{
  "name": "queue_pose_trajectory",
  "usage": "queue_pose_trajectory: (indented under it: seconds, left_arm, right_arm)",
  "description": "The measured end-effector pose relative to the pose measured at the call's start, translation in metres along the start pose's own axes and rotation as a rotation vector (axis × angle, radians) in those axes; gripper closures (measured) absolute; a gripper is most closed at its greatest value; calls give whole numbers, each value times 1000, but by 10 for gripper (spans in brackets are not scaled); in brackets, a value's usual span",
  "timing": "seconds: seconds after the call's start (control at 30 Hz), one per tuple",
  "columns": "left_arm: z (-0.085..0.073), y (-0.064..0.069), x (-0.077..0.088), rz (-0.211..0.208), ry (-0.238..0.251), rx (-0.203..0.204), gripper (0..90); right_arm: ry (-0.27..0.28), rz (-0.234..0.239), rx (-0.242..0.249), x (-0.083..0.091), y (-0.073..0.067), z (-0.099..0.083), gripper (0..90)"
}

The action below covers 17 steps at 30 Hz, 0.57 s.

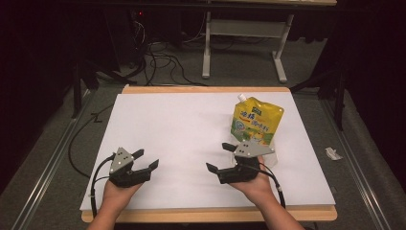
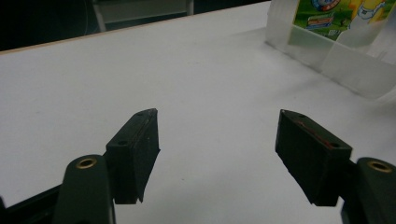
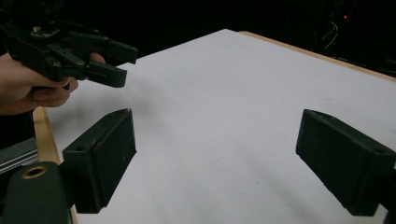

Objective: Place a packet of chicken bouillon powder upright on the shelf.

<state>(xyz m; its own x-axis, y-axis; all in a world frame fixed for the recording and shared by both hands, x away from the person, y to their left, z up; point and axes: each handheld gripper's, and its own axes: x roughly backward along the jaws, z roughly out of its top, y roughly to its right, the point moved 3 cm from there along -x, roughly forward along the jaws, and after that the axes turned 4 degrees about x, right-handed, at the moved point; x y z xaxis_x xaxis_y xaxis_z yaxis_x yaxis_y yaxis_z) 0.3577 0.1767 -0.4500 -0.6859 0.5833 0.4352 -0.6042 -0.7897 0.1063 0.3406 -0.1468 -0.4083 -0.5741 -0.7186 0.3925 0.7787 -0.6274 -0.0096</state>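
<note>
No work on the pouch (image 1: 256, 122) has begun: it stands upright on the tabletop (image 1: 182, 129), toward the far right, untouched, with its white spout cap at the top left corner. In the left gripper view its lower part (image 2: 341, 16) appears behind a clear plastic holder (image 2: 327, 53) at the upper right; whether the pouch sits inside the holder or just behind it cannot be told. The right gripper (image 1: 221, 156) hovers just in front of the pouch, nearer the person, with its fingers (image 3: 100, 158) spread wide and nothing between them; they point toward the table's left, away from the pouch. The left gripper (image 1: 145, 160) is held above the near left part of the tabletop, well apart from the pouch, its fingers (image 2: 135, 151) likewise wide apart and empty. Judged from this layout, the whole job remains: approach, grasp and any handling of the pouch. Count: one pouch, one clear holder, two grippers, one tabletop. A second table frame (image 1: 244, 43) and loose cables (image 1: 163, 60) lie on the floor beyond.
</note>
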Motion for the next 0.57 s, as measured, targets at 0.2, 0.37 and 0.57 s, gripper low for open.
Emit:
queue_pose_trajectory:
  seconds: [0.2,0.37,0.57]
  left_arm:
    - [-1,5,-5,-16,-13,-5,310]
    - [-2,8,-12,-15,-35,-18,308]
    - [-4,10,-14,-13,-44,-19,308]
  right_arm:
    - [-84,22,47,-13,-11,-26,142]
    - [-33,8,9,2,2,-24,143]
    - [-7,1,-30,11,14,-24,147]
